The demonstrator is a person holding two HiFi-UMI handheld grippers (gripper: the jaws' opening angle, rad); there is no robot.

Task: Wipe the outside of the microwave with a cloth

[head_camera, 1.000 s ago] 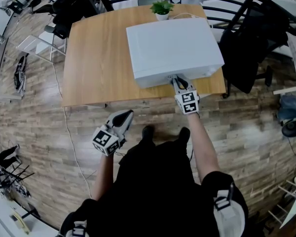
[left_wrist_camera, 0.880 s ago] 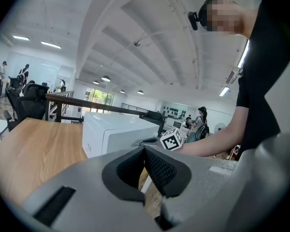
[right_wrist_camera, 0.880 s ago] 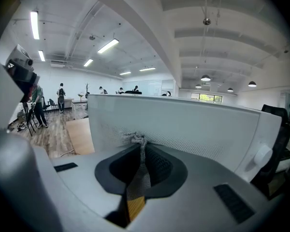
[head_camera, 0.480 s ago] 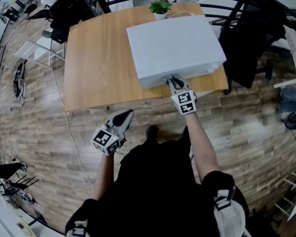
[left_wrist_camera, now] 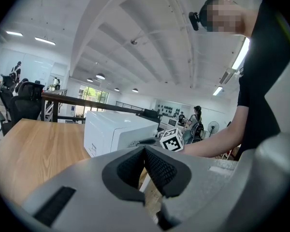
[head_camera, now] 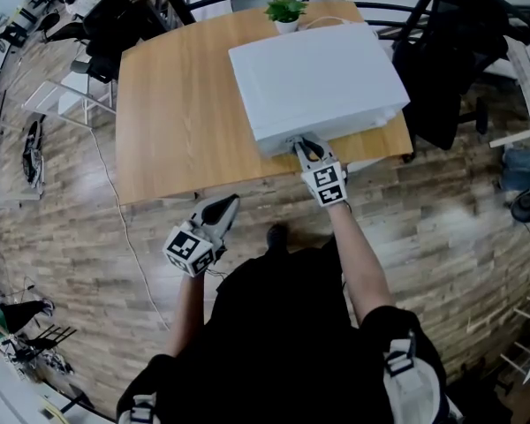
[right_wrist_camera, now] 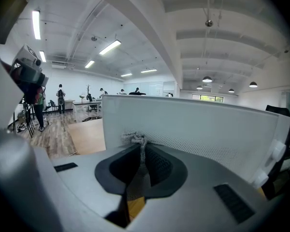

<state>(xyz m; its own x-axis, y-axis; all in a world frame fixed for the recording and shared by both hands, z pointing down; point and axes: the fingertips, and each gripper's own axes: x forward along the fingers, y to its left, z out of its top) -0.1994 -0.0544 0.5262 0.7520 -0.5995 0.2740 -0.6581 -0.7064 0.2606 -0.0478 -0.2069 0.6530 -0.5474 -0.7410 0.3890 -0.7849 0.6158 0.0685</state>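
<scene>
The white microwave (head_camera: 318, 73) stands on the wooden table (head_camera: 177, 104), toward its right. My right gripper (head_camera: 302, 141) presses against the microwave's near side, low on its face. In the right gripper view, my right gripper (right_wrist_camera: 141, 151) is shut on a grey cloth (right_wrist_camera: 134, 139), whose bunched tip touches the vented white panel (right_wrist_camera: 193, 124). My left gripper (head_camera: 225, 206) hangs below the table's front edge, away from the microwave. In the left gripper view, my left gripper (left_wrist_camera: 145, 151) is shut with nothing in it, and the microwave (left_wrist_camera: 116, 132) lies ahead.
A small potted plant (head_camera: 285, 11) sits at the table's far edge behind the microwave. A black chair (head_camera: 450, 69) stands close to the right of the table, and another chair (head_camera: 115, 16) at the far left. A cable (head_camera: 115, 210) runs across the wooden floor.
My right gripper has slid a little to the left along the microwave's near side with the cloth. The left gripper has stayed where it was.
</scene>
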